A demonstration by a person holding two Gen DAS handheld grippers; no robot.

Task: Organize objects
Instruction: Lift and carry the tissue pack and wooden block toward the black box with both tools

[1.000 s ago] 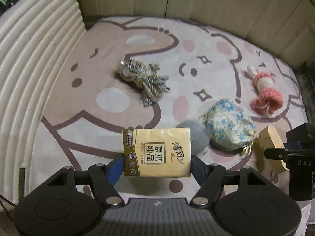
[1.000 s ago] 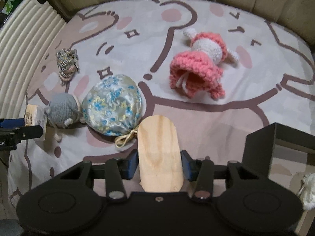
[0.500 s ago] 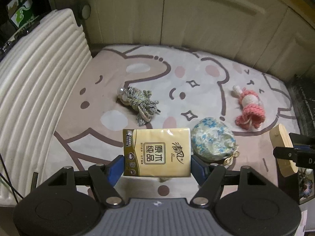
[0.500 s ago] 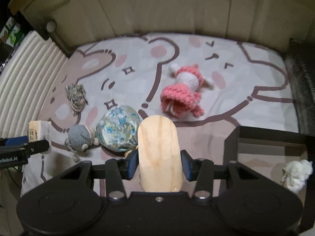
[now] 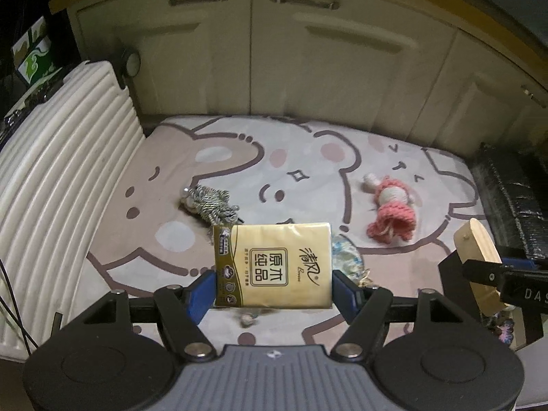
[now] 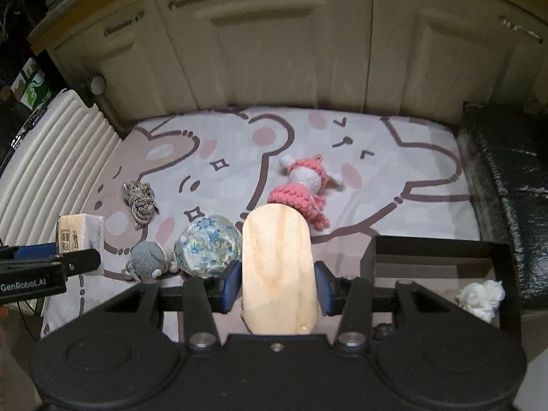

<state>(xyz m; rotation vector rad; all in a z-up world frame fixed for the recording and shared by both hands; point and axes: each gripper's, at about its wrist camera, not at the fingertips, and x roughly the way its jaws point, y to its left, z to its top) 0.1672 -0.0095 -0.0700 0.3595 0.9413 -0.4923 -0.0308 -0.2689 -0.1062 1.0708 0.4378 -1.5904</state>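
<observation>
Bear-print mat (image 5: 102, 212) as landmark: on it lie a rope knot (image 5: 210, 202), pink crochet doll (image 6: 304, 188), floral pouch (image 6: 207, 245) touching a grey knit ball (image 6: 149, 262). Black box (image 6: 435, 250) at the mat's right edge holds white fluff (image 6: 481, 296). Left gripper (image 5: 274, 289) clamps a yellow tissue pack (image 5: 272, 265), jaws half spread, above the mat's near part. Right gripper (image 6: 275, 286) pinches a wooden oval board (image 6: 277, 267), jaws narrow, just beside the box. Versus a second earlier, both sit higher; cabinet doors (image 5: 308, 51) now show.
</observation>
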